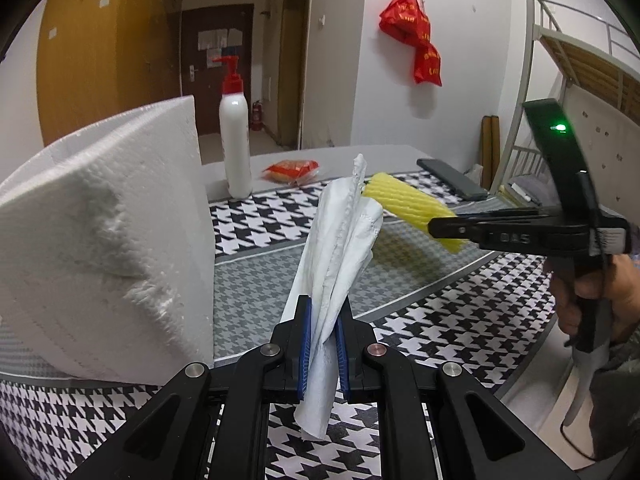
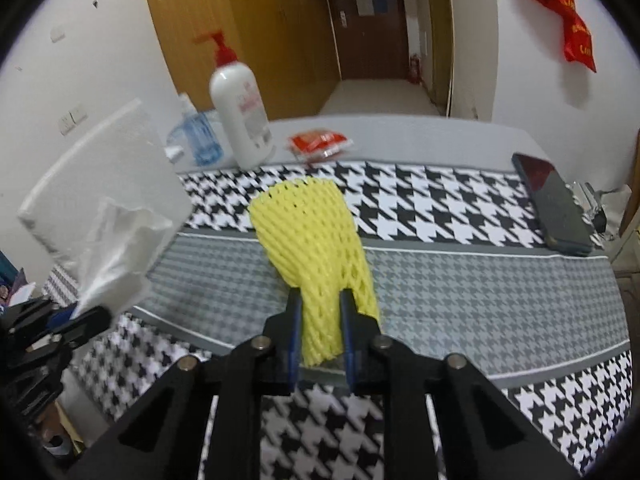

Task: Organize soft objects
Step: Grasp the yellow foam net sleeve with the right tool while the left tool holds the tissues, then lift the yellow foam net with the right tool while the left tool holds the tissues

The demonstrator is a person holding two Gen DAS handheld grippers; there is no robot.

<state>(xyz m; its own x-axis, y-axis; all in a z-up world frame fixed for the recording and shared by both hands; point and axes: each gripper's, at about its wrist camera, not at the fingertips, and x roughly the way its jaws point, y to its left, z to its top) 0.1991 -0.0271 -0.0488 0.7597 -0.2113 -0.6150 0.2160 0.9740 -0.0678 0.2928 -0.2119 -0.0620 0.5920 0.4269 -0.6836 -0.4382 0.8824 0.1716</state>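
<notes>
My left gripper (image 1: 322,314) is shut on a crumpled white paper tissue (image 1: 340,232), which stands up between the blue pads above the houndstooth cloth. My right gripper (image 2: 320,300) is shut on a yellow foam fruit net (image 2: 312,232), lifted a little off the table. In the left wrist view that right gripper (image 1: 434,230) comes in from the right, held by a hand (image 1: 592,292), with the yellow net (image 1: 408,200) sticking out just behind the tissue. In the right wrist view the tissue (image 2: 116,252) and the left gripper (image 2: 86,316) show at the left edge.
A big white foam block (image 1: 100,248) stands at the left on the table. Behind it are a white pump bottle with a red top (image 1: 235,140), a blue bottle (image 2: 196,136) and a red snack packet (image 1: 292,170). A dark phone (image 2: 552,204) lies at the far right. The table edge (image 1: 532,344) runs near right.
</notes>
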